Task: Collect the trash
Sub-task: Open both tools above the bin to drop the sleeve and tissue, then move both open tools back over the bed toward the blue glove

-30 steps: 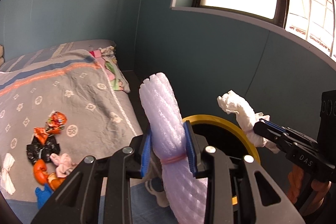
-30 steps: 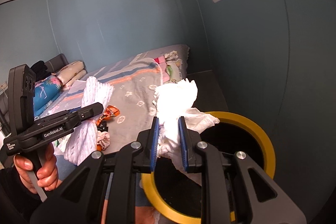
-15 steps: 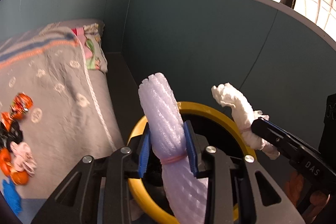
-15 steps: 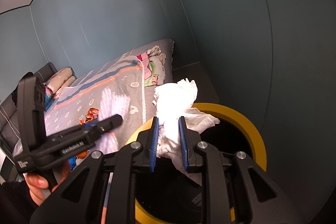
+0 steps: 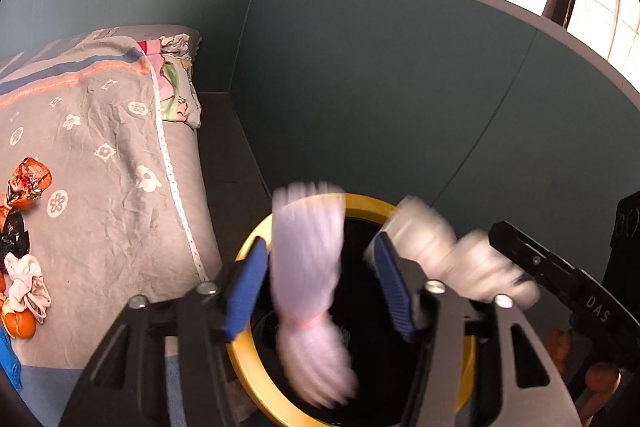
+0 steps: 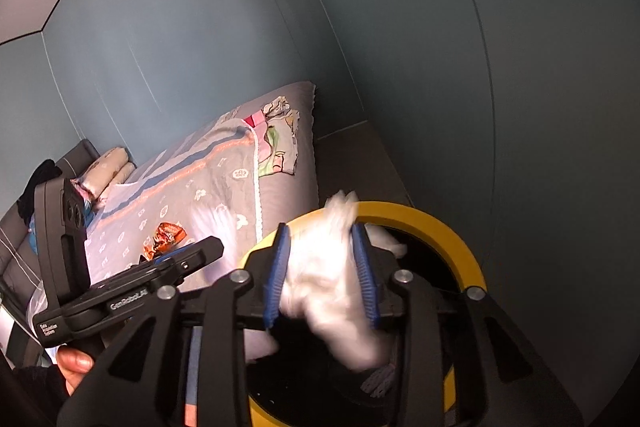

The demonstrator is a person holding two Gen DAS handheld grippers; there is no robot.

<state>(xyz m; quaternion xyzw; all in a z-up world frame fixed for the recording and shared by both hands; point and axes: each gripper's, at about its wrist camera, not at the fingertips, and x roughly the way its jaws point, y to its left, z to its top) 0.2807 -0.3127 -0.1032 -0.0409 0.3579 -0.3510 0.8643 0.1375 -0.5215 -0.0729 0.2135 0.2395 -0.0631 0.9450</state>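
Ribbed white foam netting [image 5: 306, 267], crumpled white tissue paper [image 6: 328, 283], matt yellow bin rim [image 6: 440, 227], creased cotton bedspread [image 5: 100, 163]

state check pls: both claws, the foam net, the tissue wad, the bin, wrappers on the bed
left claw: open, over the bin
foam net: motion-blurred between the open pads, apparently dropping
right claw: open, over the bin
tissue wad: blurred between the pads, apparently released
bin: yellow rim, open, no lid visible
orange wrappers: on the bedspread, not collected
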